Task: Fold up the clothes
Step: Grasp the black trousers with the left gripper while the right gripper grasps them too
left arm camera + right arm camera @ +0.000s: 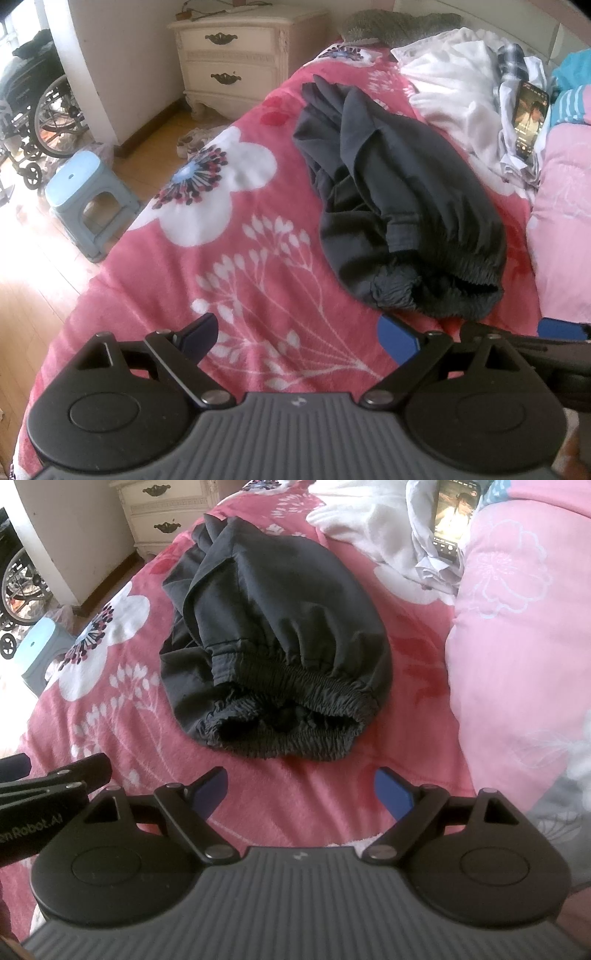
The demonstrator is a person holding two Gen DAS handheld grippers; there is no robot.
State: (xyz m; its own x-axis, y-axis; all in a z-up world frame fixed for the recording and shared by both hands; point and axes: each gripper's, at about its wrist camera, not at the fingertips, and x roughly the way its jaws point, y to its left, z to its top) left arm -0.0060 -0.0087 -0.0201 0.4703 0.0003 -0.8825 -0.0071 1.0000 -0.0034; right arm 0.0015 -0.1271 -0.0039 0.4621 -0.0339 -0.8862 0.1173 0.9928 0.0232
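Both grippers hover side by side over the red floral blanket [258, 266], jaws spread wide and empty. Left gripper [299, 336] — blue pads clear of the fabric. Right gripper [301, 788] — likewise open, aimed at the elastic waistband [291, 698] just ahead. Black trousers [399, 206] lie crumpled ahead of both. Beyond them: white clothing [454, 81] and a lit phone [530, 122]. Right of the right gripper, a pink quilt [517, 635].
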